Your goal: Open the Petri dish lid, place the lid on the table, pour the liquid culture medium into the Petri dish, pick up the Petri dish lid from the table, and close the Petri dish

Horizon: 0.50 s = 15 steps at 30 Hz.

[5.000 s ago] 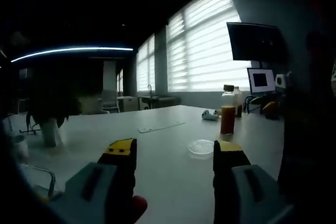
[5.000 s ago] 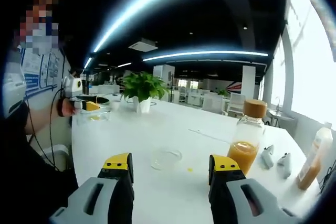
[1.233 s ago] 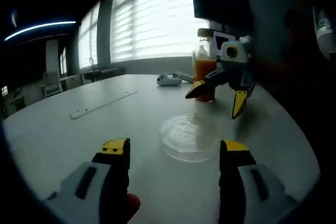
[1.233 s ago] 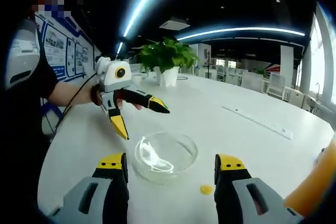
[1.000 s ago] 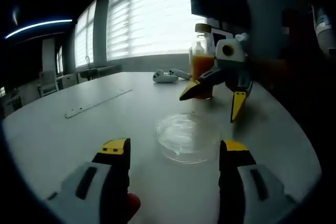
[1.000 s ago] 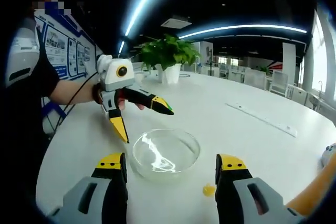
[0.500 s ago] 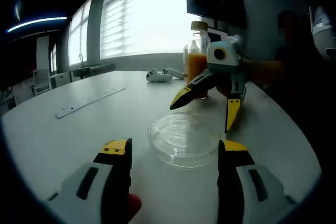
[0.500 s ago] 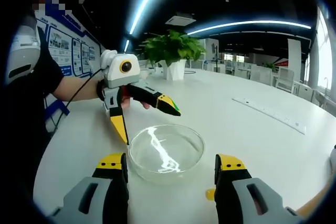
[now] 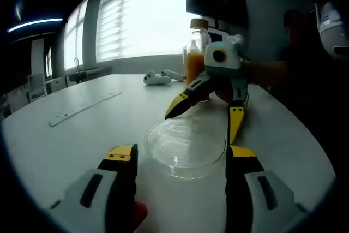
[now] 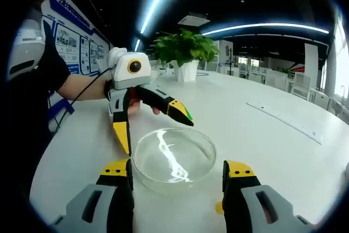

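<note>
White table (image 10: 283, 151) in an open office; bright blinds (image 9: 142, 20), potted plant (image 10: 182, 53), ruler (image 9: 82, 107), bottle (image 9: 195, 53) of orange liquid. Petri dish (image 10: 173, 159) sits lidded on the table, just ahead of and between the right gripper (image 10: 177, 175) jaws, spread wide, holding nothing. Left gripper (image 9: 180, 159) comes from the opposite side, jaws also parted and empty, straddling the dish's near edge; hand (image 10: 131, 107) level.

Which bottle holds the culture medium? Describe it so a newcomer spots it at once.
Start at the bright blinds window, then drop to the white table in front of it. The bottle stands there just behind the right gripper: clear glass, orange liquid, tan cork-coloured cap, taller than the flat Petri dish.
</note>
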### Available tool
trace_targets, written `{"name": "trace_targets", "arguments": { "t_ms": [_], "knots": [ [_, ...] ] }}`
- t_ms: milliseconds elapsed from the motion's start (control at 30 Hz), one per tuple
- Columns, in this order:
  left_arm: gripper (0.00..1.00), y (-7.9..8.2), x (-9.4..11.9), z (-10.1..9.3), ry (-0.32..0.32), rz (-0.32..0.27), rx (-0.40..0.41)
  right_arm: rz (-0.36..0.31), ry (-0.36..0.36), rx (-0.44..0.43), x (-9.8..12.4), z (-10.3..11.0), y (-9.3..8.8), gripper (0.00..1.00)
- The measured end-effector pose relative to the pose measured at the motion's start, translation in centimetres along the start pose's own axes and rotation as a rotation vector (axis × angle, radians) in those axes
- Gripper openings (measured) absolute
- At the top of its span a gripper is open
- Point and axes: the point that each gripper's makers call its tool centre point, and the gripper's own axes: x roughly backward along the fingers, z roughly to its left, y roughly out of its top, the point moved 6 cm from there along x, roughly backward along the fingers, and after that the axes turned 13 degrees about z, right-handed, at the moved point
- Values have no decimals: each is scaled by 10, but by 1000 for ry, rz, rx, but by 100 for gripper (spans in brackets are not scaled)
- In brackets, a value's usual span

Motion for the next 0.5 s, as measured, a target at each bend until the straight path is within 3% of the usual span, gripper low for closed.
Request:
{"name": "trace_targets", "arguments": {
  "t_ms": [500],
  "knots": [
    [53,-5,-7,-2,-22,2,-11,-8,22,-6,-4,1,-2,57]
  ]
}}
